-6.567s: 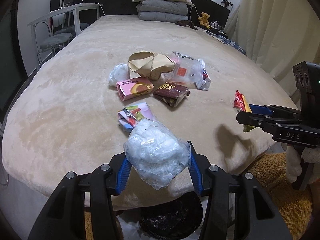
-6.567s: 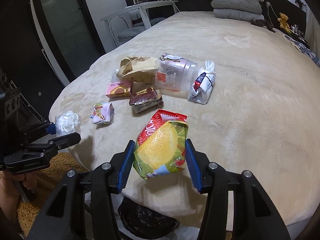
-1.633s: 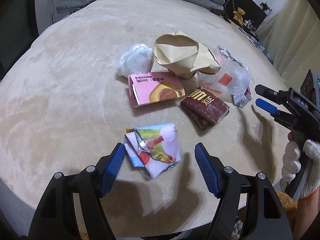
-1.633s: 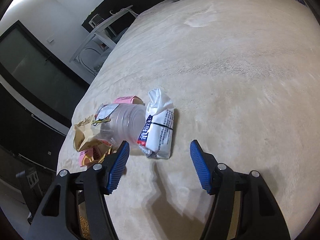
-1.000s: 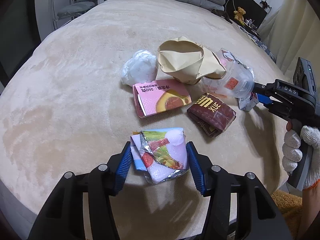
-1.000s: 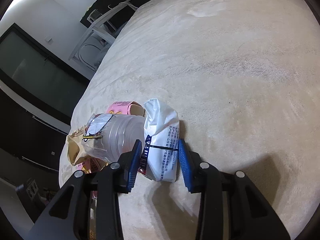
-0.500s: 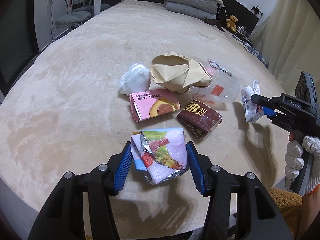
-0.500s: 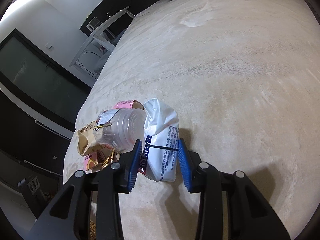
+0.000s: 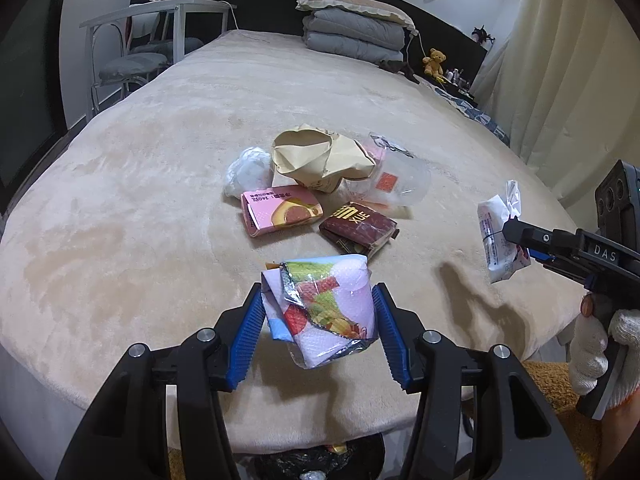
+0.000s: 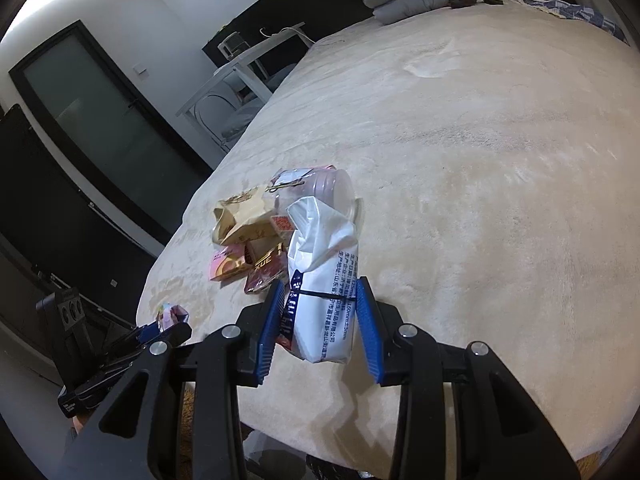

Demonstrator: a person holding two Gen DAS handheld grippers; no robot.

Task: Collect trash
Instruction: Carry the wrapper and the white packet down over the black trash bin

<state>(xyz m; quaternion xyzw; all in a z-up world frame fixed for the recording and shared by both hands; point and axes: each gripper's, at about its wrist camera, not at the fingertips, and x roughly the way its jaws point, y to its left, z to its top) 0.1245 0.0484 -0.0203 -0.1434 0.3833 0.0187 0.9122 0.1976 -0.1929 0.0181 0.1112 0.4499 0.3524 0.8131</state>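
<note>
My left gripper (image 9: pixel 318 328) is shut on a crumpled colourful wrapper (image 9: pixel 324 304) and holds it above the near edge of the bed. My right gripper (image 10: pixel 322 320) is shut on a white tissue pack (image 10: pixel 324 280) with blue print, lifted off the bed; it also shows in the left wrist view (image 9: pixel 500 236). On the bed lie a pink box (image 9: pixel 280 214), a brown packet (image 9: pixel 358 226), a tan paper bag (image 9: pixel 316 158), a clear plastic cup (image 9: pixel 396 180) and a white plastic wad (image 9: pixel 248 170). A black-lined trash bin (image 9: pixel 316 462) stands below the bed edge.
The beige bed (image 9: pixel 140 200) stretches back to folded grey bedding and a pillow (image 9: pixel 352 28). A white desk and chair (image 9: pixel 136 40) stand at the left. Curtains (image 9: pixel 568 60) hang at the right. A teddy bear (image 9: pixel 434 60) sits near the headboard.
Both grippers have pulled back from the pile toward the near bed edge, each lifting its item off the bed. The bin has come into view below.
</note>
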